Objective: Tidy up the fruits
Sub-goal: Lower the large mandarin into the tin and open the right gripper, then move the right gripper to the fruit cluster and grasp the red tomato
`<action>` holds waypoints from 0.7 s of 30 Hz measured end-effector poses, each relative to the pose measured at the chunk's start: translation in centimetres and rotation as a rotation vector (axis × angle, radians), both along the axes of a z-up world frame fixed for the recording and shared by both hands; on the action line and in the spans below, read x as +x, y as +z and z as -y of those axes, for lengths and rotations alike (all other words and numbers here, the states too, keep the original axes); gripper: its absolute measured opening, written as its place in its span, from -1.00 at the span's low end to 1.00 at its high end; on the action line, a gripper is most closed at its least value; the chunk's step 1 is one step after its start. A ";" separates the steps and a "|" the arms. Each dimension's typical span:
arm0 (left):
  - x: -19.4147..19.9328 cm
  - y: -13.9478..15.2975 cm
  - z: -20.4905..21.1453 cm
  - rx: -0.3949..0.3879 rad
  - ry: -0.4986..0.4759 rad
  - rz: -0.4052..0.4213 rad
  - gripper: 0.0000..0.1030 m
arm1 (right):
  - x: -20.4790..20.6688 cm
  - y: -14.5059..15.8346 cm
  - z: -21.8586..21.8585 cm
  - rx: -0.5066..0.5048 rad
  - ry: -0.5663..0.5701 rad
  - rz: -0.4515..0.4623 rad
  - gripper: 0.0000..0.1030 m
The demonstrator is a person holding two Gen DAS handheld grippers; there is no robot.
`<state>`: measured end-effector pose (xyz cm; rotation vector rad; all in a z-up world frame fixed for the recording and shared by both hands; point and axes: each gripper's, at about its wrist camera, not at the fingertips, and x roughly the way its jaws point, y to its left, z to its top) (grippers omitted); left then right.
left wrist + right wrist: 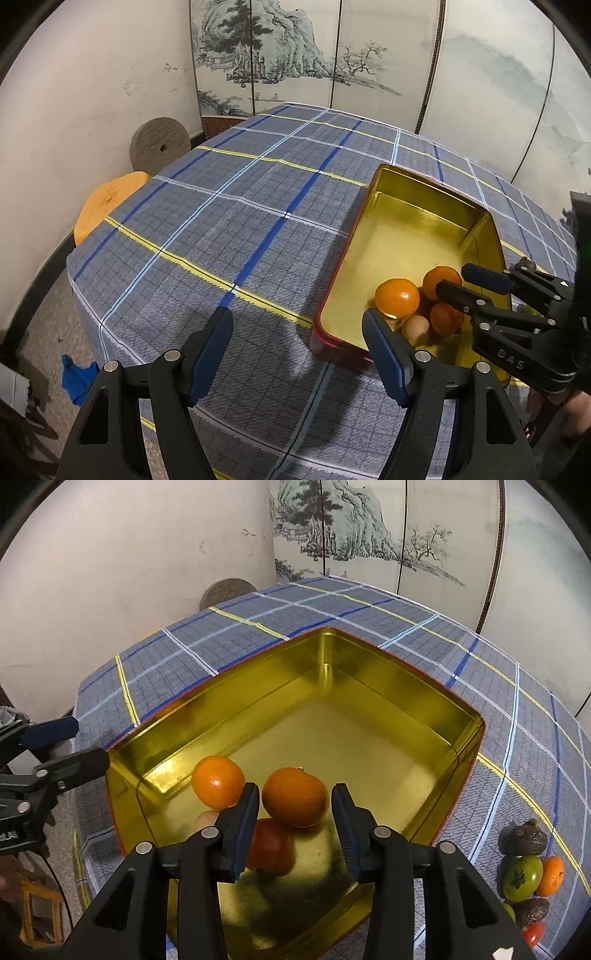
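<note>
Gold tin (pixel 369 686); pale fruit (pixel 207 819) half-hidden behind right hand-held gripper (pixel 295 830).

My left wrist camera looks forward and down across the blue plaid tablecloth (pixel 236 221), with the gold-lined rectangular tin (pixel 413 206) off to its right. My right wrist camera sits much closer, looking steeply down into that tin (pixel 369 686). Both share the tin, its round orange fruits (pixel 397 298) (pixel 218 782), and the painted folding screen (pixel 295 55) (pixel 369 524) behind.

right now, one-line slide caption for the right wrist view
Open right gripper poised over an orange in the gold tin, more fruit waiting on the tablecloth.
</note>
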<state>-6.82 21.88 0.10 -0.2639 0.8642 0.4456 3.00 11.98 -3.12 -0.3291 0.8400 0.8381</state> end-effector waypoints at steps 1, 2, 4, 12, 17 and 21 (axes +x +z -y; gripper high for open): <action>0.0 0.1 0.1 -0.001 -0.001 0.001 0.41 | 0.0 0.2 0.2 0.010 -0.001 0.000 -0.24; 0.1 0.2 0.3 -0.002 -0.006 0.004 0.41 | -0.2 0.6 0.6 0.026 0.000 -0.001 -0.24; 0.2 0.3 0.7 0.000 -0.017 0.007 0.41 | -0.6 1.3 1.4 0.049 -0.004 0.004 -0.24; 1.3 1.2 3.6 0.003 -0.089 0.027 0.41 | -1.4 3.0 8.0 0.101 -0.096 0.040 -0.23; 2.6 1.2 6.3 -0.001 -0.161 0.024 0.41 | -0.4 2.1 14.4 0.054 -0.231 0.058 -0.21; 3.7 1.0 8.6 -0.010 -0.219 0.016 0.41 | 0.7 0.5 18.9 -0.005 -0.327 0.049 -0.21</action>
